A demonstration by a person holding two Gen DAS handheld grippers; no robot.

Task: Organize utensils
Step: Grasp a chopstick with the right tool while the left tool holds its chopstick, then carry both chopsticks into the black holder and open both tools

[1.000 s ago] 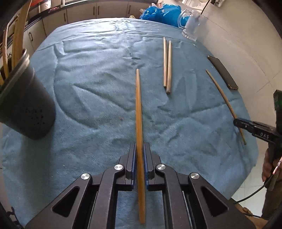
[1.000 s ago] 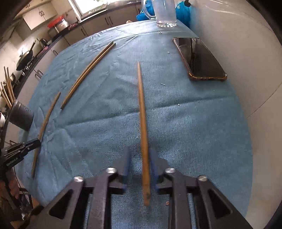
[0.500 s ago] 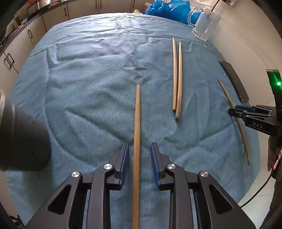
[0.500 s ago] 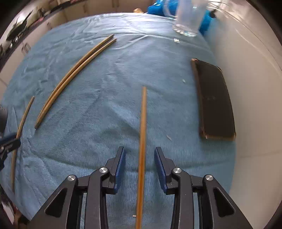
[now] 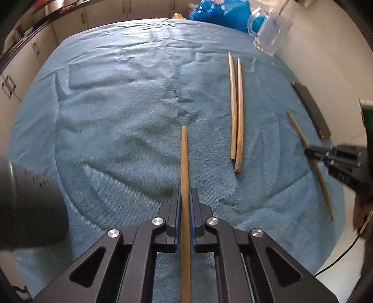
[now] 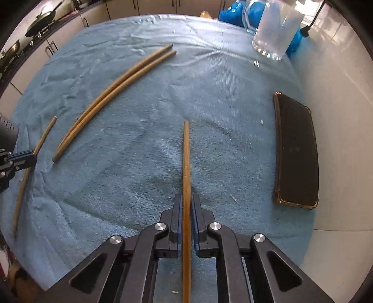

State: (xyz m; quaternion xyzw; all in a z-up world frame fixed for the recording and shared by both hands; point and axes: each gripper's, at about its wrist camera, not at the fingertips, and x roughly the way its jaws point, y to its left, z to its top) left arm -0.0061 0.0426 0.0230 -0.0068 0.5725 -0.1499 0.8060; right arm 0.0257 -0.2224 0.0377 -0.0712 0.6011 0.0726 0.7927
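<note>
A wooden chopstick (image 5: 184,158) lies on the blue towel (image 5: 112,93), and my left gripper (image 5: 185,193) is closing on it, pads against its sides. My right gripper (image 6: 186,198) is closing the same way on a second chopstick (image 6: 186,153) nearer the wall, pads touching it. Both sticks still rest along the cloth. A pair of chopsticks (image 5: 236,109) lies side by side between the two grippers, also in the right wrist view as the curved pair (image 6: 112,93). The dark perforated utensil holder (image 5: 25,205) stands at the left edge.
A black phone (image 6: 296,149) lies by the white wall on the right. A glass mug (image 6: 275,30) and a blue bag (image 5: 216,16) sit at the far end. Cabinets run behind the table, and the towel's edge falls away close in front.
Half a second ago both sets of jaws stood apart around their chopsticks; now both have come in against the sticks. The utensil holder has slid lower left in the left view.
</note>
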